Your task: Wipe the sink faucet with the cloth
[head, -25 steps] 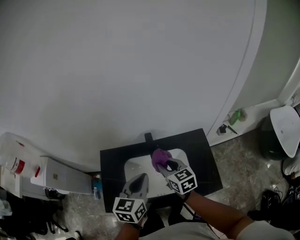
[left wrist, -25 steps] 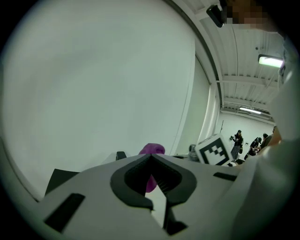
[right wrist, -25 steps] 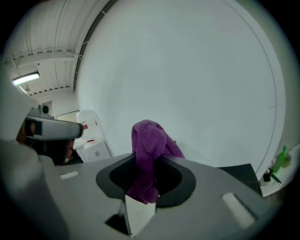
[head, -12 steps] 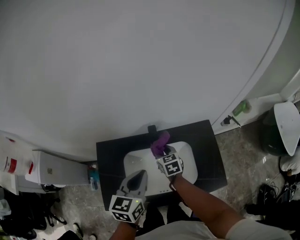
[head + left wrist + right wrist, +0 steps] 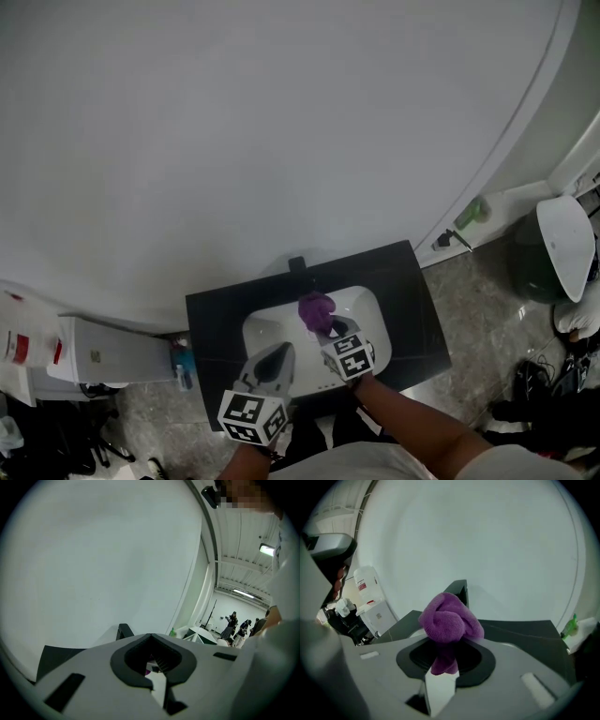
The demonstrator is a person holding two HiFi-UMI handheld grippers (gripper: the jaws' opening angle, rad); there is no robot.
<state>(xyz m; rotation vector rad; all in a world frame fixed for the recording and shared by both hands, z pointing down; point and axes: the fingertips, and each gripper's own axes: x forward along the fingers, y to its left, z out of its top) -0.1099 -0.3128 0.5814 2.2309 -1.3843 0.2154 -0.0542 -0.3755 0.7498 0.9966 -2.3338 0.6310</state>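
Note:
A purple cloth is bunched in my right gripper, which is shut on it over the white sink basin. The cloth hangs a short way in front of the black faucet, apart from it. In the right gripper view the cloth bulges out above the jaws of the right gripper, and the faucet rises just behind it. My left gripper hovers shut and holds nothing at the basin's near left edge. In the left gripper view the faucet shows beyond the left gripper.
The black counter stands against a plain white wall. A white cabinet and a blue-capped bottle are to its left. To the right, a green bottle lies on a ledge, near a dark bin with a white lid.
My right gripper carried the cloth up to the faucet half a second ago, then drew it back over the basin. The left gripper has barely moved.

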